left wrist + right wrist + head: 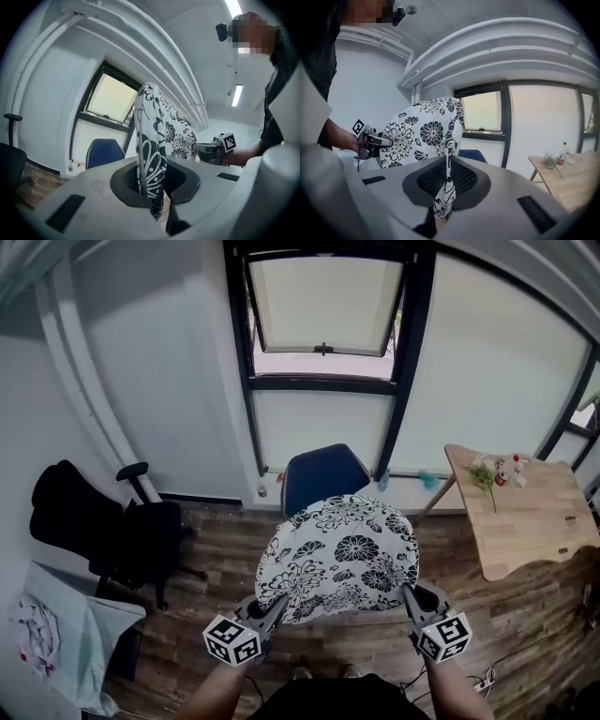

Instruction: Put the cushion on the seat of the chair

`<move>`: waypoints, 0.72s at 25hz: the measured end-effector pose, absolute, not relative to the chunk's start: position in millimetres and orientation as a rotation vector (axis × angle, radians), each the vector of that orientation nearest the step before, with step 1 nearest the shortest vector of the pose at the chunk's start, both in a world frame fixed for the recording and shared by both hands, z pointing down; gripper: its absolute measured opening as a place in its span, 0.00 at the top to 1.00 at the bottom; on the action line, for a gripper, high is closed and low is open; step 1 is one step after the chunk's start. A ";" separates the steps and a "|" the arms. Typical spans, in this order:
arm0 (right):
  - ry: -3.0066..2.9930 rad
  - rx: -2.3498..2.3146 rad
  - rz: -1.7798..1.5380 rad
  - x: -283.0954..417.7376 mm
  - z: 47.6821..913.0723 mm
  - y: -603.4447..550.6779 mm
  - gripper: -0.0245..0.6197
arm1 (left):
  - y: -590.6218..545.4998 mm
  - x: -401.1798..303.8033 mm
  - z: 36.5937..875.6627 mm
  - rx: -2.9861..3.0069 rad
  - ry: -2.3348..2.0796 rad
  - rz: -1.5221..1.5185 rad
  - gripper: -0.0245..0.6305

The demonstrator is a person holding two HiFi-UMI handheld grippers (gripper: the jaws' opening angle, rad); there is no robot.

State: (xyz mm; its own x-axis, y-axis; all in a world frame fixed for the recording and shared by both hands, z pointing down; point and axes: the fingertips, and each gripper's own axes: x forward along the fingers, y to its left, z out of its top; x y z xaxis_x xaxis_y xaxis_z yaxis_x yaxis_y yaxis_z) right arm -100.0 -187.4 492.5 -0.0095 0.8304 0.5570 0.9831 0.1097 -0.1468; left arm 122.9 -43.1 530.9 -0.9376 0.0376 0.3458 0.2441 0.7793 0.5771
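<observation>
One black office chair [94, 521] stands at the left. The left gripper [278, 604] pinches the left edge of one floral cushion [337, 554], held in the air before one blue chair [323, 474]. The right gripper [410, 594] pinches its right edge. One wooden surface [534, 521] stands at the right.

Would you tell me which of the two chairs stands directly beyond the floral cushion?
The blue chair below the window, partly hidden behind the cushion; the black office chair stands well off to the left.

The left claw [157, 192] pinches the flowered cushion [152, 150] — blue chair [103, 151] behind, right claw [206, 149] gripping its far edge.
</observation>
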 end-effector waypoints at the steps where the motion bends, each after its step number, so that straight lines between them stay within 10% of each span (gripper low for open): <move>1: -1.882 -1.754 -0.371 -98.8 490.2 -188.8 0.90 | -43.1 123.2 530.9 -0.208 -2.657 -0.926 0.93; 18: -1.836 -1.790 -0.295 -63.8 478.9 -205.0 0.90 | -72.9 158.9 500.3 -0.247 -2.671 -0.857 0.93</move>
State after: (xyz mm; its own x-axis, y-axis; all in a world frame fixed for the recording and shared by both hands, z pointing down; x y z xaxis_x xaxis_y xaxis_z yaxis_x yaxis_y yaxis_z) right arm -63.8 -205.0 478.9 0.0416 0.8504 0.5246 0.9719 0.0872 -0.2185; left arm 158.9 -72.9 500.3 -0.9325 0.0645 0.3554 0.2592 0.8047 0.5341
